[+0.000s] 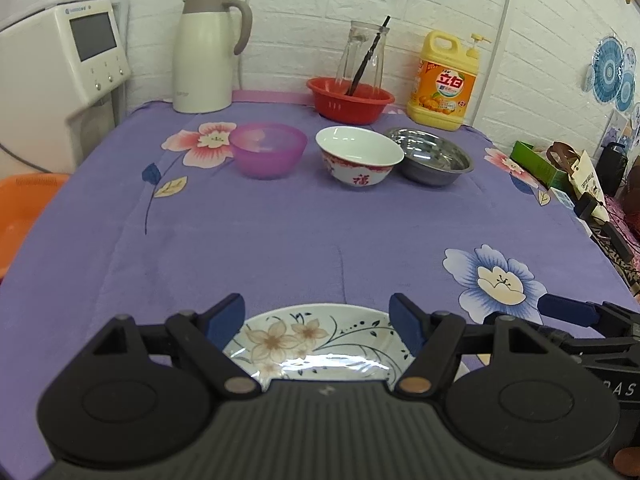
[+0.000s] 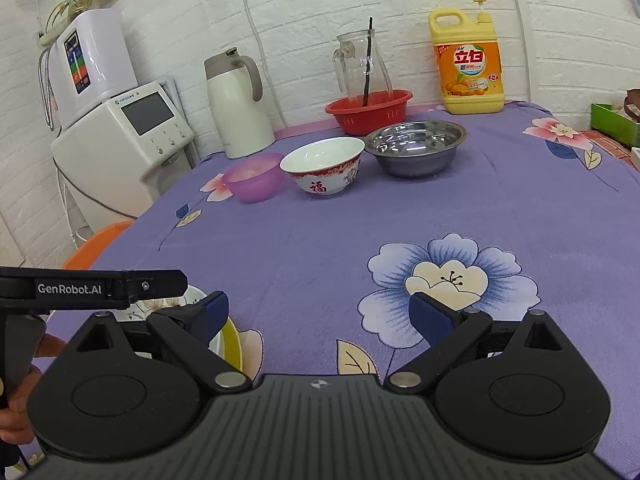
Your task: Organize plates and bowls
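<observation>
the left gripper point(image 1: 318, 316) hangs with its jaws apart, nothing between them, directly over the near half of the floral plate point(image 1: 316, 344) on the desk point(image 1: 280, 240). the right gripper point(image 2: 320, 312) is also spread and empty, just to the plate's right; a yellow rim, perhaps a second dish, peeks out there. so the left hand is nearer the plate. well ahead, across the cloth, stand the purple bowl point(image 1: 268, 150), the white bowl point(image 1: 358, 156) and the steel bowl point(image 1: 430, 156) in a row.
</observation>
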Tool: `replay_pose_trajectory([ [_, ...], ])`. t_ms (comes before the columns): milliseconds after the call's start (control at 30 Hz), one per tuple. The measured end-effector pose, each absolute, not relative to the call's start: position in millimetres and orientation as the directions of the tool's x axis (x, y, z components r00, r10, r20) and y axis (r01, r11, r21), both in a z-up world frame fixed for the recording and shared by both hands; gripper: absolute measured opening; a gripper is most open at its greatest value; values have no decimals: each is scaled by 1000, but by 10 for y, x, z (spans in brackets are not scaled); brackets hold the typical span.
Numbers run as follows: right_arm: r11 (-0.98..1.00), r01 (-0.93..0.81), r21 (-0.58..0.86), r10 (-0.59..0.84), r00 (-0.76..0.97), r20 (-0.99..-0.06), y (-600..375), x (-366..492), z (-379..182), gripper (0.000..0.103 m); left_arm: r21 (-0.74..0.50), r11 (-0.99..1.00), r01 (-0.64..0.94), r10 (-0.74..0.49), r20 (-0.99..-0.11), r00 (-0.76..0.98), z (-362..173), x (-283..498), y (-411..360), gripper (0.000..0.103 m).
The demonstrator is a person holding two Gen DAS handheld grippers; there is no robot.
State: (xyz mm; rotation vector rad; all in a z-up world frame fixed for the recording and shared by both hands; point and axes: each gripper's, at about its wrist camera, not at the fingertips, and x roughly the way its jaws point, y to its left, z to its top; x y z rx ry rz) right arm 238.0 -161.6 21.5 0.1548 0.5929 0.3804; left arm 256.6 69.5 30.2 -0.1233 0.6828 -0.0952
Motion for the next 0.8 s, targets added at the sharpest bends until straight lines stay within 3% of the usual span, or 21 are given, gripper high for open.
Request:
replay_pose_trajectory([
  [200,924,-327,196,382,804,-457,-1704,2697,498,103,-153,988,36,-126,-632,765,296,2659,703,72],
  [367,961,-259,94,275,879,-390,-1906,3503,899,103,-136,990,29,-110,-639,761,307,2734,667,72],
  [467,982,-177,66,187,872,-452,-2069,4154,873,103,-126,992,18,-96,-646,757,304,2783,665,72],
  [633,987,-115,108,157,805,-572,-2306,4886,551,103,-88,996,-7,-54,-672,738,298,2922,694,72],
  [800,989,-148,0,105,703,-703,-2200,5366,246,103,-83,996,-26,-36,-668,743,320,3070,744,72],
])
